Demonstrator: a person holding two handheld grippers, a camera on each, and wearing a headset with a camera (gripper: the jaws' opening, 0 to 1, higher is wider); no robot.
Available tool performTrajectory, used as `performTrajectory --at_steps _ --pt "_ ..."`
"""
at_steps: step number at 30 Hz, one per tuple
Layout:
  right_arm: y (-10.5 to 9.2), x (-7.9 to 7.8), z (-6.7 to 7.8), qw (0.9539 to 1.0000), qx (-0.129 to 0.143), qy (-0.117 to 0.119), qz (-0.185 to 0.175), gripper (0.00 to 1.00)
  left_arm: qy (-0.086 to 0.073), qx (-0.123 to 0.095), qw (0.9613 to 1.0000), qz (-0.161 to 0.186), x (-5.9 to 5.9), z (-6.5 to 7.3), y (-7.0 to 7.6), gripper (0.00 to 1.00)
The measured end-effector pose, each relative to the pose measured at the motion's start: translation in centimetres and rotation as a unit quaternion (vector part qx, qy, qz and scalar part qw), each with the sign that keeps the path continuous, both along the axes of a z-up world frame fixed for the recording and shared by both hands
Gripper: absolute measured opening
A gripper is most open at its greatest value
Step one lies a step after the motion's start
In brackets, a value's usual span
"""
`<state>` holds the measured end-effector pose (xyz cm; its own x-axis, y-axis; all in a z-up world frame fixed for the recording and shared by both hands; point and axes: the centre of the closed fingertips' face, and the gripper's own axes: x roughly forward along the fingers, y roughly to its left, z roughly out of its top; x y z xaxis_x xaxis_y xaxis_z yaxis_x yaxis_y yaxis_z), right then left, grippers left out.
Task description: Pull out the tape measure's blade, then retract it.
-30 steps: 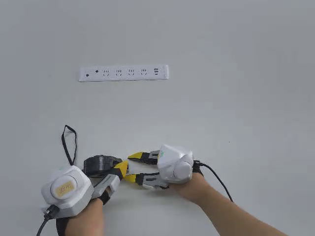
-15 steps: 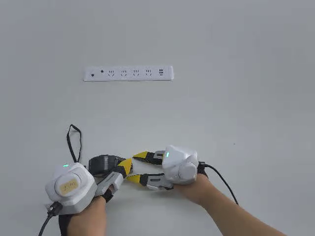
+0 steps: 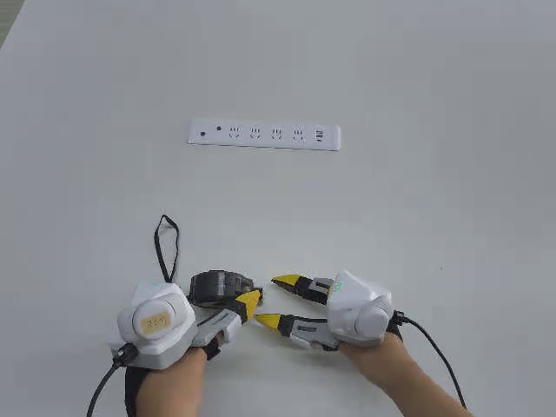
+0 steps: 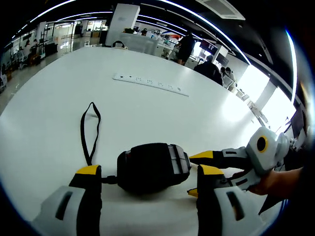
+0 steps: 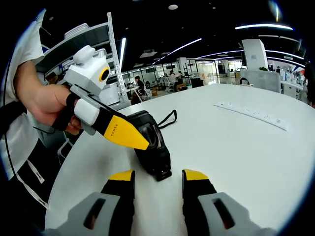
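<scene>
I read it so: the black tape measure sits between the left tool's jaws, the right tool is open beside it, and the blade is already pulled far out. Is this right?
The blade is wrong: the right gripper view shows the tape measure with no blade out yet. Left tool and right tool are as stated.

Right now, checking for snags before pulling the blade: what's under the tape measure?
The tape measure rests on the bare white table; its strap lies beside it. Its underside is hidden.
</scene>
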<state>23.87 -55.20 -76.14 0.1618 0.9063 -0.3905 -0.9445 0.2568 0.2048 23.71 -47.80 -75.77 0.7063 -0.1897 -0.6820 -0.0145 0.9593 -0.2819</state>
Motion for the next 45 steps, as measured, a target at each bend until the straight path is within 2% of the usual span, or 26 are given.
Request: performTrajectory --at_steps 4,6,7,8,10,14,16,21,23,27,31,34,40,43,45 --pt "-0.3 -0.2 0.1 0.9999 -0.007 0.002 -0.009 0.38 -0.001 0.009 0.9997 -0.023 -0.4 0.1 0.0 0.78" --pt "-0.6 -0.5 0.4 0.9998 -0.008 0.003 -0.015 0.39 -0.002 -0.003 0.9993 -0.037 -0.9 0.2 -0.5 0.78" --pt "-0.7 -0.6 0.5 0.9998 -0.007 0.007 -0.016 0.39 -0.001 0.005 0.9989 -0.047 -1.0 0.1 -0.4 0.78" --pt "-0.8 -0.9 0.6 0.9998 -0.008 0.01 -0.017 0.4 -0.006 0.011 0.9986 -0.05 -1.1 0.3 -0.2 0.78" --pt "-1.2 -1.1 0.5 0.9996 -0.017 0.01 -0.019 0.41 -0.007 0.005 0.9985 -0.054 -1.3 0.3 -0.1 0.77" --pt "-1.9 -1.6 0.4 0.9993 -0.026 0.012 -0.026 0.4 -0.011 0.008 0.9978 -0.065 -1.4 0.8 0.2 0.76" --pt "-2.3 -1.8 0.6 0.999 -0.028 0.013 -0.033 0.4 -0.016 0.014 0.9967 -0.078 -1.4 0.9 0.3 0.76" --pt "-3.2 -2.1 1.2 0.9979 -0.04 0.006 -0.051 0.4 -0.013 0.017 0.9944 -0.103 -2.2 1.3 0.2 0.76" --pt "-3.6 -2.3 1.5 0.9973 -0.037 0.013 -0.062 0.41 -0.016 0.02 0.9934 -0.112 -2.4 1.5 0.3 0.76" --pt "-4.3 -2.7 1.4 0.996 -0.048 0.013 -0.074 0.42 -0.017 0.024 0.9906 -0.133 -2.8 1.3 0.5 0.76" --pt "-4.9 -3.0 1.7 0.9945 -0.052 0.015 -0.09 0.43 -0.027 0.025 0.9891 -0.142 -3.0 1.6 1.3 0.77" --pt "-5.3 -3.3 2.0 0.9937 -0.055 0.014 -0.097 0.43 -0.035 0.036 0.9853 -0.163 -3.3 1.5 1.9 0.77" --pt "-5.8 -3.6 2.7 0.9923 -0.055 0.01 -0.11 0.44 -0.045 0.036 0.9803 -0.189 -3.9 2.0 2.5 0.77" --pt "-6.3 -3.7 2.9 0.9916 -0.06 0.009 -0.114 0.45 -0.048 0.046 0.9752 -0.211 -4.4 1.9 2.8 0.77" --pt "-6.6 -3.9 3.2 0.9911 -0.059 0.01 -0.119 0.46 -0.05 0.045 0.9737 -0.218 -4.7 2.2 2.9 0.77"
